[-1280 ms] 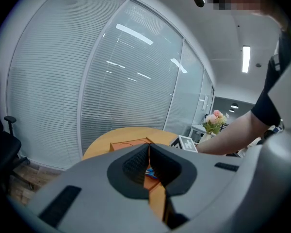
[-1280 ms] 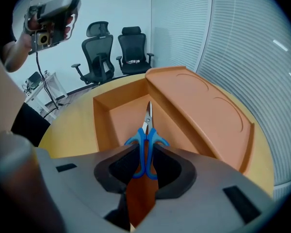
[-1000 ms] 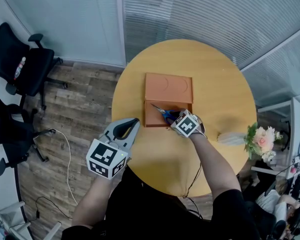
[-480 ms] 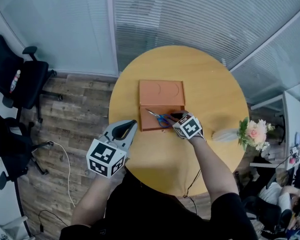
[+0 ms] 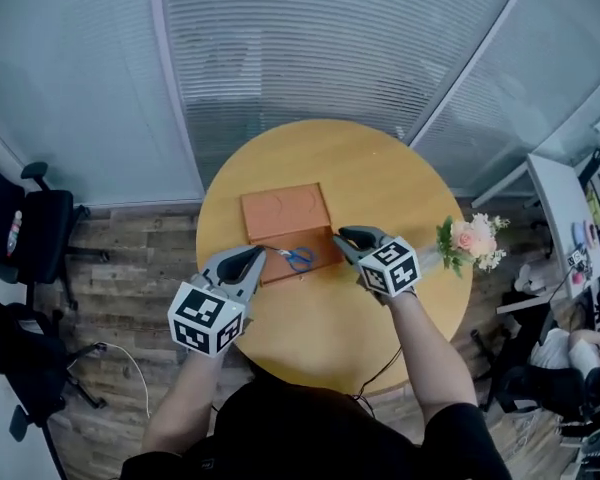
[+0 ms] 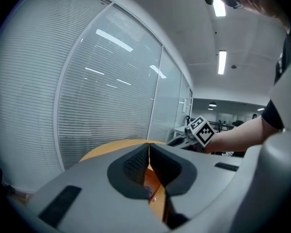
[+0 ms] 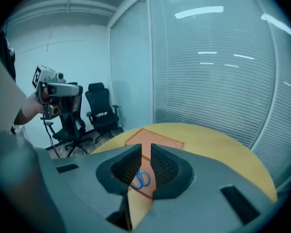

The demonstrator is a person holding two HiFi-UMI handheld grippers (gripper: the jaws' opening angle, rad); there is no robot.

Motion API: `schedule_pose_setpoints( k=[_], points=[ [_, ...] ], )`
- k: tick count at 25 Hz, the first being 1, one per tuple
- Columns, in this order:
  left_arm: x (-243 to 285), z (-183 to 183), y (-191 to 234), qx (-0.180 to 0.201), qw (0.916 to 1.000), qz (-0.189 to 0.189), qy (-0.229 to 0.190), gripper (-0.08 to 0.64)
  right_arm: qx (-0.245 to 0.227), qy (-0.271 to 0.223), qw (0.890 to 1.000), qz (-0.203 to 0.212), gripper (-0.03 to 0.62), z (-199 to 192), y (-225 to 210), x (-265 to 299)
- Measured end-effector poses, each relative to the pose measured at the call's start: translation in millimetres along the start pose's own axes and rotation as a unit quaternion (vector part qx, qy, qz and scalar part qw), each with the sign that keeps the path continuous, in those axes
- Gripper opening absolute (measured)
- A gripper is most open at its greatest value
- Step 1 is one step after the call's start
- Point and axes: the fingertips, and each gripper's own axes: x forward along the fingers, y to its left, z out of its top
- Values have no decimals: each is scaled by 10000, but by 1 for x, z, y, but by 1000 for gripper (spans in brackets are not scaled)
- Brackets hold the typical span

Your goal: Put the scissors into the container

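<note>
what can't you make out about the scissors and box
Scissors blades: tiny in the head view; in the right gripper view the right gripper hides all but the blue handles.
Whether they lie flat in the box: too small, head view.
Left gripper view: the shut left gripper hides most of the box.

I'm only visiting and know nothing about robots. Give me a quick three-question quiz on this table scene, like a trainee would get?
1. True or false: the scissors lie inside the orange container.
2. What stands at the right edge of the round table? A: a mug. B: pink flowers. C: a laptop.
3. Fill in the blank: the right gripper is holding ____.

Key: 1 true; 2 B; 3 nothing. Its jaws are apart with only the table and container showing between them.
</note>
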Motion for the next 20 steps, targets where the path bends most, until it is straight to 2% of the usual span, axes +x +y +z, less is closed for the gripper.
schedule_pose_setpoints(
  k=[6,12,15,20],
  points=[
    [8,26,-20,265,9996,-128,-4,14,426,-1071,9928,-329,64,27,4,-71],
    [7,56,-54,582,9983,9,-89,15,923,-2284,9670,-646,43,46,1,-151],
    [9,72,-73,678,9973,34,-271,15,920,-2670,9559,-807,38,48,1,-187],
    [7,91,-90,825,9951,213,-509,15,541,-3130,9396,-1274,35,59,2,-240]
  ],
)
